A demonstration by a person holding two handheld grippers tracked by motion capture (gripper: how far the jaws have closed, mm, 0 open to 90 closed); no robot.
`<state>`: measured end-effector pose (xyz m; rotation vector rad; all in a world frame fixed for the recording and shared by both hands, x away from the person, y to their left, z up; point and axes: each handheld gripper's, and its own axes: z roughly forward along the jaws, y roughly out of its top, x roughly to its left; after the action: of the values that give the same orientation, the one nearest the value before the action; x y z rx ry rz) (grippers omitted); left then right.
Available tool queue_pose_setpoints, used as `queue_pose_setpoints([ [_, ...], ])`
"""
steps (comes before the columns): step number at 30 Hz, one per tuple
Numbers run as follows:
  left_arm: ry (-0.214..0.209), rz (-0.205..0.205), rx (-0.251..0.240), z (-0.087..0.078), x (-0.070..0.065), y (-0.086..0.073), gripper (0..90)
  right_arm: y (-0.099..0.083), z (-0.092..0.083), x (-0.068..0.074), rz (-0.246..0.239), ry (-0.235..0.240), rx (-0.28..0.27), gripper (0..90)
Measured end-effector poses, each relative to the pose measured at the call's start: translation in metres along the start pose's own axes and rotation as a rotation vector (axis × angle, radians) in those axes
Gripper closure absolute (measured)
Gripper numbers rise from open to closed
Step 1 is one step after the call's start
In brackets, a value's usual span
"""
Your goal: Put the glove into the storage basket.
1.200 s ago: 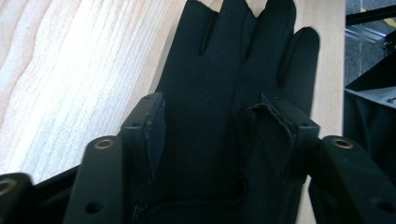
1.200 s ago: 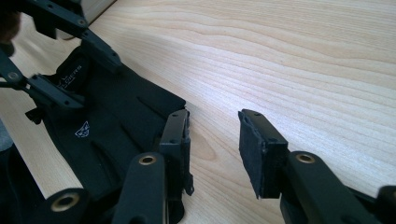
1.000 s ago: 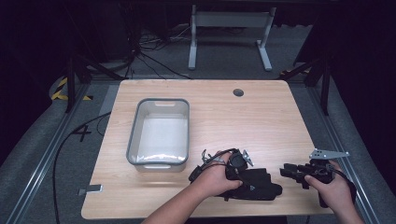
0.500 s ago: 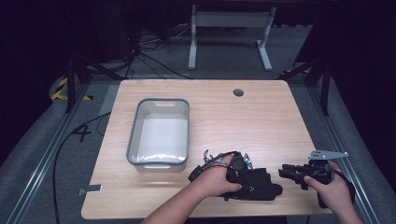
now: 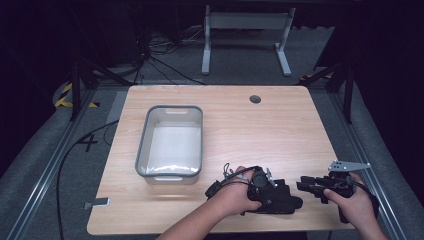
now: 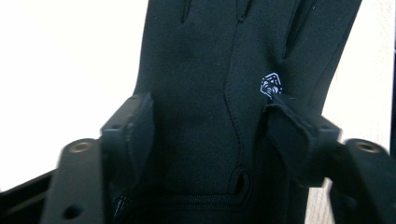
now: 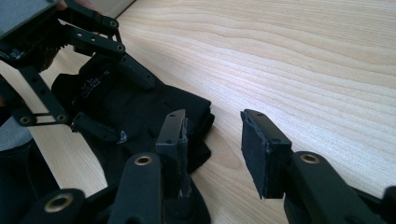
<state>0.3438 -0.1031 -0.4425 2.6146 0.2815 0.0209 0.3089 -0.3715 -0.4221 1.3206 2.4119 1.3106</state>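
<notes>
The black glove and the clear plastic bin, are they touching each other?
Apart. The high view shows the black glove lying right of the clear plastic bin, with bare wooden table between them.

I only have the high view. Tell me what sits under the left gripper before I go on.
Observer: A black glove lies flat between the jaws of the left gripper. The jaws have just been closing a little, and the fabric is not bunched.
Operator: Report the right gripper.
Observer: The right gripper is open, with only bare table between its jaws.
Operator: Say how near it is to the glove.
Observer: In the right gripper view, one of its jaws stands at the glove's edge. I cannot tell whether it touches.
</notes>
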Motion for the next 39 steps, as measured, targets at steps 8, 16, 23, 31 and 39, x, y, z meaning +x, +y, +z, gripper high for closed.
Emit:
queue_pose_setpoints([
  [8,0.032,-0.062,-0.028,-0.003,0.007,-0.002,61.2,-0.001,0.001,0.000,0.001,0.001,0.000,61.9],
  [16,0.014,-0.168,-0.035,-0.007,0.011,0.000,66.5,-0.001,0.000,-0.004,0.014,-0.002,-0.006,62.0],
  [23,-0.042,-0.207,-0.066,-0.023,0.010,0.005,67.4,-0.001,-0.001,-0.006,0.019,-0.002,-0.020,62.2],
  [31,-0.033,-0.242,-0.075,-0.054,0.013,0.008,67.4,0.001,-0.006,-0.006,0.024,-0.004,-0.047,62.5],
  [39,-0.010,-0.296,-0.146,-0.088,0.025,0.003,67.4,0.001,-0.005,-0.008,0.035,-0.004,-0.045,62.5],
])
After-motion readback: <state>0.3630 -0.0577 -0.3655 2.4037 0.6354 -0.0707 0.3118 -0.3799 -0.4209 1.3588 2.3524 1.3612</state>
